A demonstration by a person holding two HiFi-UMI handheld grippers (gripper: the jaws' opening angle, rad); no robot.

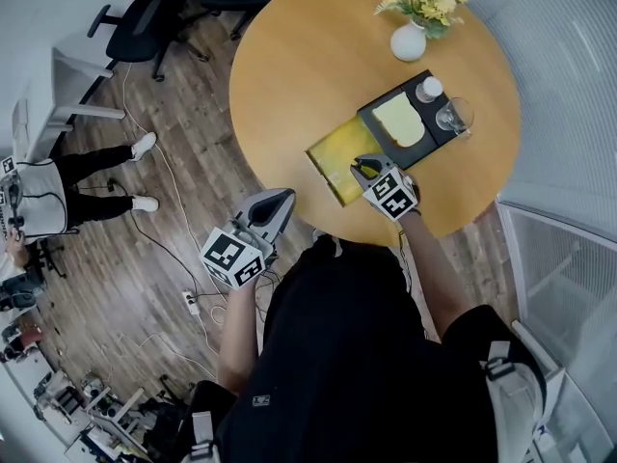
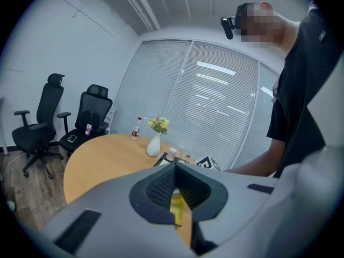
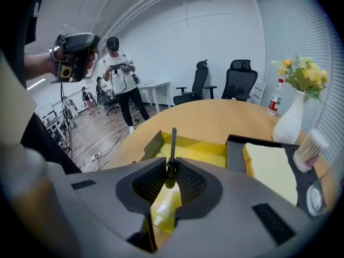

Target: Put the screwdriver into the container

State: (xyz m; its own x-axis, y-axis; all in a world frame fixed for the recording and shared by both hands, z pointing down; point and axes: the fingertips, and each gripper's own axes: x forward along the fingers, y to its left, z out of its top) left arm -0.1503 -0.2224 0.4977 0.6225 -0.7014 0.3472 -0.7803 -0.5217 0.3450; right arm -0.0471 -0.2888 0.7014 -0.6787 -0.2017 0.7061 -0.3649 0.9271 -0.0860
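Where ribbed fingers [image 3: 191,183] pinch, a slim screwdriver [image 3: 173,144] protrudes.

Container [image 1: 337,154]: yellow. Screwdriver [image 3: 173,147]: dk shaft, yellow handle. Table [image 1: 289,75]: tan wood grain. Tray [image 1: 372,123]: blk w/ pale yellow pad [image 1: 398,121]. Vase [image 1: 408,42]: wht. Floor [image 1: 125,249]: brown planks

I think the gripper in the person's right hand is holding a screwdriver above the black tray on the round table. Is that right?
Not quite. The right gripper does hold the screwdriver over the round table, but above the yellow container, not the black tray beside it. The right gripper view shows this.
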